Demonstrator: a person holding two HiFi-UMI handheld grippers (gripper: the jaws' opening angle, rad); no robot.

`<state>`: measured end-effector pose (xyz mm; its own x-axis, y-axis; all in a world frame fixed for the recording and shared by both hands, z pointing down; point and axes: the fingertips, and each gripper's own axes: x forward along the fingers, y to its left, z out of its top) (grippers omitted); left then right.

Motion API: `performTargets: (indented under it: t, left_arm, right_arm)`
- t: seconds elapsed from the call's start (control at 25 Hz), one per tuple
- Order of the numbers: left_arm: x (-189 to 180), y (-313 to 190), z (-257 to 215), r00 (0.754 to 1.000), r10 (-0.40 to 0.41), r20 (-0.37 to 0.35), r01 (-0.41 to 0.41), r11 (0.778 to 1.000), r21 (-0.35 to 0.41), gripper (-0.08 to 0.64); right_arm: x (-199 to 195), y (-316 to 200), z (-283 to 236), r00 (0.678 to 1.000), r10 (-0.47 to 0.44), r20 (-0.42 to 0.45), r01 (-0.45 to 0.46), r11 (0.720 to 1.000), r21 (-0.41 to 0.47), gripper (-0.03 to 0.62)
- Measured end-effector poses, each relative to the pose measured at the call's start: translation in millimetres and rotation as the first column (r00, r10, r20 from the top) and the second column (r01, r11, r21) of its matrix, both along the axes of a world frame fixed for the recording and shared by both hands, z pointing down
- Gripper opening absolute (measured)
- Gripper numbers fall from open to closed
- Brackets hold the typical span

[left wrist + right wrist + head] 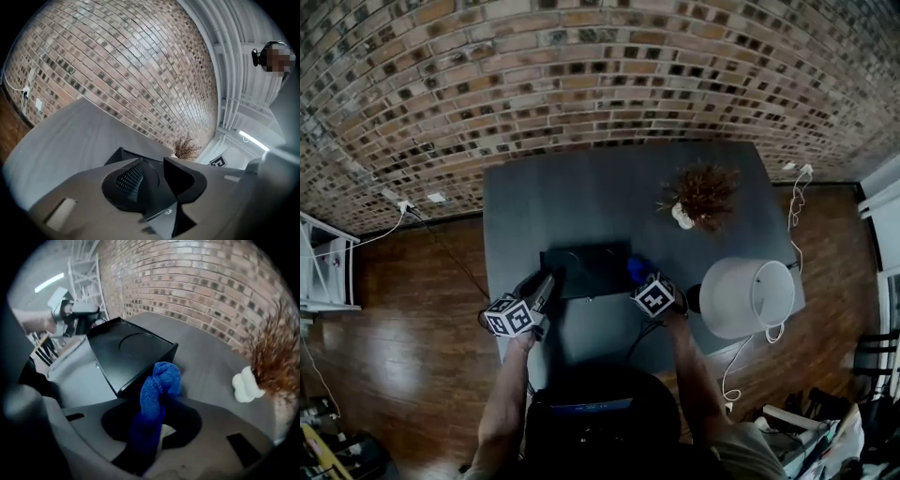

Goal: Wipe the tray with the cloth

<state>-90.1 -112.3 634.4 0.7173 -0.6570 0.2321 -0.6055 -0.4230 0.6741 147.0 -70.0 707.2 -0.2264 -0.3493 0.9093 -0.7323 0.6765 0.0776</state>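
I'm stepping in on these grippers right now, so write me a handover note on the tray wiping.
Left gripper: open, gripping nothing, at the front-left corner of the tray.
Right gripper: shut on the bunched blue cloth, just off the tray's right edge.
Tray sits near the front edge of the table.
Done: cloth is in hand. Whether any wiping has happened cannot be told.
Left: bring the cloth onto the tray and wipe across it, probably steadying the tray with the left gripper.

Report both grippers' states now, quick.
Left gripper: open, jaws apart, gripping nothing.
Right gripper: closed on the blue cloth.
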Motion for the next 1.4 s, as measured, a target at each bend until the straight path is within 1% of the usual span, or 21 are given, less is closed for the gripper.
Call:
performTargets:
  t: [0.04,0.16,0.28,0.36,0.44,0.52,0.64,0.76,0.84,0.92,0.96,1.0,1.04,1.08,1.12,1.16,1.2,1.24,1.28,1.36,1.4]
  left_arm:
    - [2.1,-1.7,2.1,0.999,0.027,0.022,-0.027,1.000,-0.005,0.137]
    - [-7.3,-9.5,5.1,0.991,0.103,0.084,-0.102,0.995,-0.013,0.120]
    - [-17.9,-15.9,-2.5,0.976,0.126,0.179,-0.131,0.991,0.017,0.117]
    - [-3.6,-6.8,-20.4,0.969,0.142,0.203,-0.159,0.985,0.069,0.112]
    - [29.5,10.0,-25.9,0.961,0.213,0.174,-0.228,0.971,0.072,0.107]
    - [59.2,22.4,-9.7,0.944,0.282,0.174,-0.290,0.957,0.020,0.117]
    - [73.7,26.1,10.2,0.928,0.297,0.224,-0.292,0.955,-0.055,0.132]
    - [77.0,24.3,12.0,0.924,0.297,0.240,-0.285,0.955,-0.084,0.132]
    - [78.3,24.5,12.6,0.918,0.297,0.262,-0.286,0.955,-0.080,0.132]
    - [79.1,26.2,14.0,0.910,0.295,0.290,-0.287,0.955,-0.071,0.132]
    - [79.0,26.8,14.3,0.910,0.291,0.296,-0.284,0.956,-0.070,0.132]
    - [78.4,27.2,14.3,0.913,0.287,0.291,-0.278,0.958,-0.074,0.132]
    - [77.1,27.6,14.1,0.920,0.282,0.273,-0.269,0.959,-0.083,0.132]
    - [75.4,28.2,14.0,0.930,0.275,0.245,-0.259,0.961,-0.095,0.132]
    - [73.4,28.9,14.0,0.940,0.264,0.216,-0.247,0.963,-0.106,0.132]
    - [71.2,30.2,14.7,0.948,0.254,0.194,-0.236,0.965,-0.112,0.119]
    - [69.3,32.3,16.7,0.951,0.247,0.186,-0.229,0.966,-0.117,0.106]
    - [68.1,35.6,19.8,0.950,0.247,0.189,-0.227,0.966,-0.123,0.104]
    - [67.8,39.7,23.5,0.947,0.251,0.199,-0.228,0.965,-0.129,0.104]
    - [68.1,45.6,28.1,0.942,0.255,0.219,-0.229,0.964,-0.138,0.104]
    - [68.2,46.1,28.3,0.940,0.255,0.226,-0.228,0.964,-0.138,0.104]
  right_arm:
    - [-5.5,5.9,1.5,0.998,0.001,0.059,0.001,1.000,-0.022,0.114]
    - [-25.9,30.6,-1.9,0.993,-0.035,0.115,0.041,0.998,-0.055,0.114]
    - [-43.7,56.3,3.1,0.976,-0.051,0.211,0.070,0.994,-0.082,0.115]
    - [-24.9,46.5,8.8,0.962,0.076,0.263,-0.064,0.996,-0.054,0.115]
    - [0.7,14.3,1.5,0.927,0.222,0.301,-0.241,0.970,0.025,0.115]
    - [2.7,-18.5,-9.4,0.930,0.206,0.305,-0.255,0.958,0.129,0.115]
    - [-21.8,-35.9,-13.9,0.985,-0.043,0.166,-0.001,0.966,0.257,0.115]
    - [-34.8,-11.2,-16.8,0.973,-0.217,0.084,0.188,0.946,0.266,0.115]
    - [-47.8,31.9,-15.9,0.934,-0.357,0.003,0.348,0.912,0.218,0.115]
    - [-61.8,88.7,-9.6,0.847,-0.525,-0.085,0.532,0.836,0.134,0.115]
    - [-64.7,110.3,-7.5,0.814,-0.571,-0.107,0.580,0.809,0.099,0.116]
    - [-61.8,119.1,-6.0,0.820,-0.560,-0.115,0.570,0.817,0.084,0.115]
    - [-52.6,112.3,-5.6,0.866,-0.486,-0.116,0.497,0.862,0.100,0.116]
    - [-39.3,92.0,-8.8,0.928,-0.359,-0.101,0.371,0.917,0.146,0.115]
    - [-26.1,64.3,-16.6,0.975,-0.212,-0.058,0.220,0.953,0.208,0.117]
    - [-16.9,36.3,-27.3,0.996,-0.089,0.007,0.084,0.961,0.262,0.115]
    - [-13.8,12.8,-36.6,0.997,-0.020,0.069,-0.001,0.955,0.298,0.117]
    - [-16.3,-3.6,-41.2,0.995,-0.015,0.099,-0.017,0.948,0.317,0.117]
    - [-22.4,-11.4,-40.8,0.994,-0.061,0.090,0.028,0.945,0.326,0.117]
    - [-36.5,0.1,-33.9,0.975,-0.223,0.005,0.211,0.927,0.310,0.117]
    - [-43.1,19.0,-30.7,0.948,-0.317,-0.034,0.313,0.908,0.277,0.117]
